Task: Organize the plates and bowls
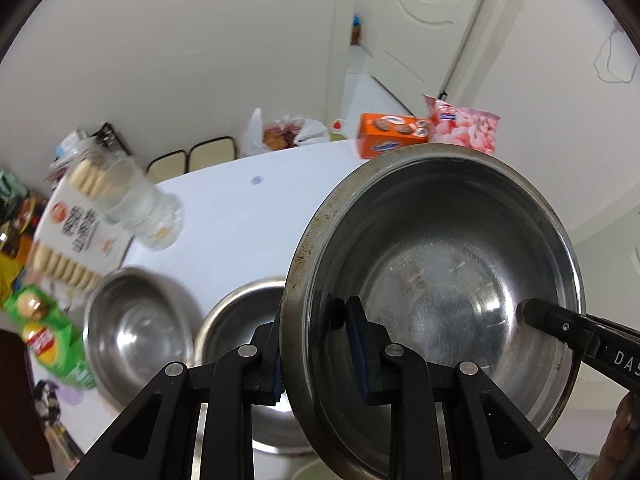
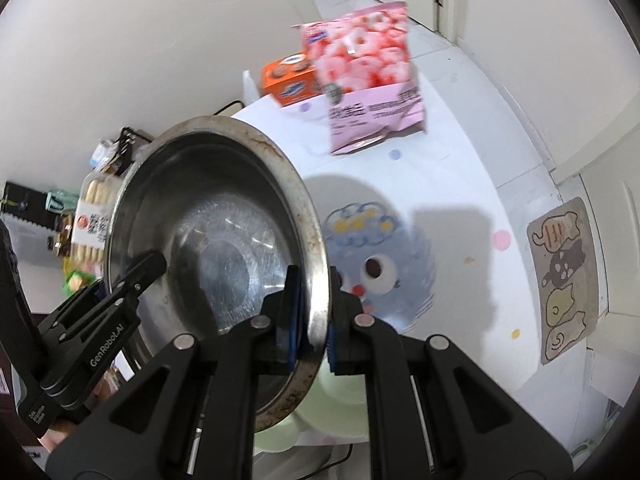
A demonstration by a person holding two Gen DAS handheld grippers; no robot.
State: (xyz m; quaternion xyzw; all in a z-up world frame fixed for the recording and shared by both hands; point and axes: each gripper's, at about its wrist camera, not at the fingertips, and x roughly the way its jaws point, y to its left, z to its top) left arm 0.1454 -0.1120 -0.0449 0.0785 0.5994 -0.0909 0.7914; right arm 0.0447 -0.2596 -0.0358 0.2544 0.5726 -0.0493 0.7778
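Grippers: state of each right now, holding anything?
Left tool: closed on the rim of the large steel bowl.
Right tool: closed on the same bowl's opposite rim.

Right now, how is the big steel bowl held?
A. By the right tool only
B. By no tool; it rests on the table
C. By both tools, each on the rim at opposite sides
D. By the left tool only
C: the left tool and the right tool each clamp the rim of the big steel bowl from opposite sides.
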